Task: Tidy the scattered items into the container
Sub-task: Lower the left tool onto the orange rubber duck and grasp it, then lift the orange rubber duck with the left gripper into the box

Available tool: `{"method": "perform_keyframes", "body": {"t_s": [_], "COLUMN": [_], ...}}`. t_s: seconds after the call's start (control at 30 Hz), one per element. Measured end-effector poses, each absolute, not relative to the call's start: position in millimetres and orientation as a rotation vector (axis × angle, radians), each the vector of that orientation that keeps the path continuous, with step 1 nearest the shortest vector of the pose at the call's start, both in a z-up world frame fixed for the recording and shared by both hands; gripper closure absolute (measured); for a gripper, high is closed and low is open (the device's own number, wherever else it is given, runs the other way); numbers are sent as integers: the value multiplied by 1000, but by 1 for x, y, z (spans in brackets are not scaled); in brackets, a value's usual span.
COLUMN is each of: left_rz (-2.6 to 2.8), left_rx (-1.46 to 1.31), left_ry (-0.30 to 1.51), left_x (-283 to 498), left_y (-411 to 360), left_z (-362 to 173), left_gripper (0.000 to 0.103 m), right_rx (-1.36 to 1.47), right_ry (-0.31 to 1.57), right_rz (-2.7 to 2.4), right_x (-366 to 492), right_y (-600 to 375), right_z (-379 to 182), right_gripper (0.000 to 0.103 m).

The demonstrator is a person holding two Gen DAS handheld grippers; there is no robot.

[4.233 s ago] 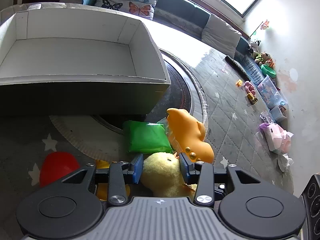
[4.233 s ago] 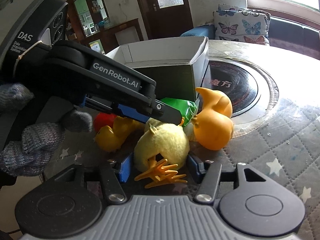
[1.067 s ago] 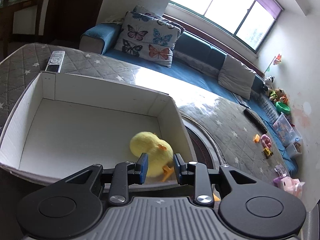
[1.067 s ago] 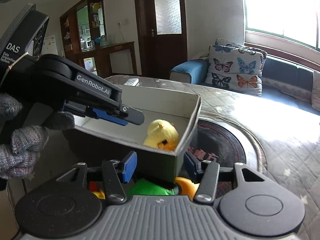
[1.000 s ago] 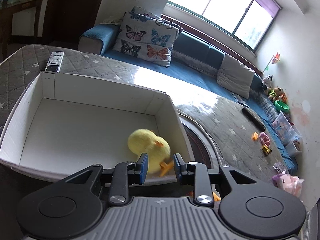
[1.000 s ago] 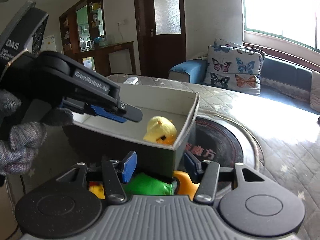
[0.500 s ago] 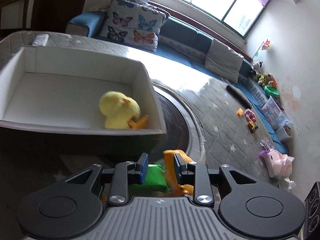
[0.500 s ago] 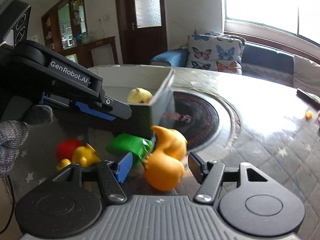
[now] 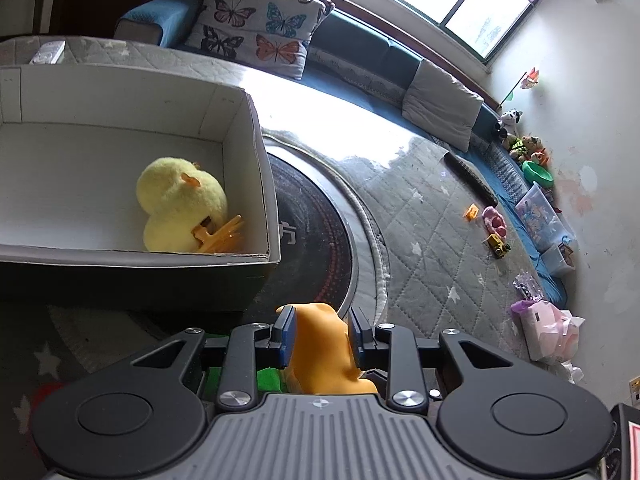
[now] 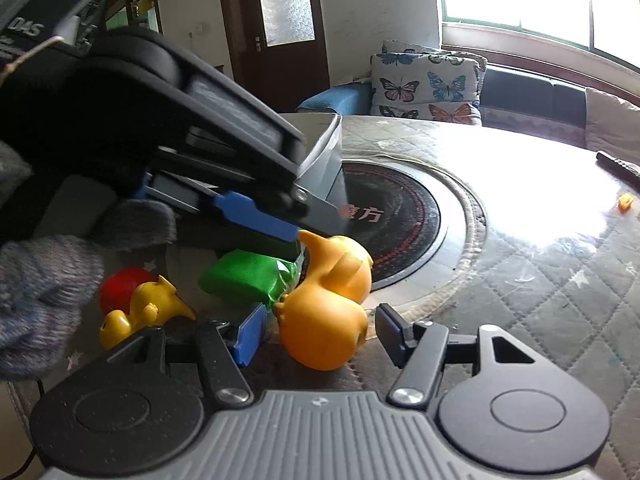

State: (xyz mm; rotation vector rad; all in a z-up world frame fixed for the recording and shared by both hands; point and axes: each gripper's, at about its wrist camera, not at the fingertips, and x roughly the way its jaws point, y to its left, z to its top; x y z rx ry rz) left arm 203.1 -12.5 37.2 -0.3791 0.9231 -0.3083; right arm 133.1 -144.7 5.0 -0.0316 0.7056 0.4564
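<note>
The orange duck [image 10: 326, 312] looks like smooth, slightly glossy rubber, while the yellow duckling [image 9: 180, 204] is fuzzy plush. The box [image 9: 256, 152] is matt white card. A clear glossy sheet covers the tabletop's [image 10: 540, 280] quilted grey cloth. The green packet [image 10: 244, 280] is shiny plastic. A knitted glove [image 10: 36, 300] looks rough.

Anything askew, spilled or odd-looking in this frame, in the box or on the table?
Nothing is spilled or damaged. The plush chick lies tipped over in the box, feet toward the near wall. The orange duck, green packet, yellow toy and red ball lie jumbled outside it.
</note>
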Motion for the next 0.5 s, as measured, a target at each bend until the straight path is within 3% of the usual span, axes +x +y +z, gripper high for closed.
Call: {"method": "perform_keyframes", "body": {"t_s": [0.17,0.5], "left_rz": [-310,-329], "left_rx": [-391,-396], "left_ry": [945,976], "left_x": [208,214], "left_y": [-16,-27], "left_z": [31,23], "left_gripper": [72,65], "right_rx": [-28,1], "right_ry": [717,723], "right_rz": [458,456], "right_x": [133,128], "right_y": [-146,-160], "right_z": [4,5], "right_gripper": [55,56]}}
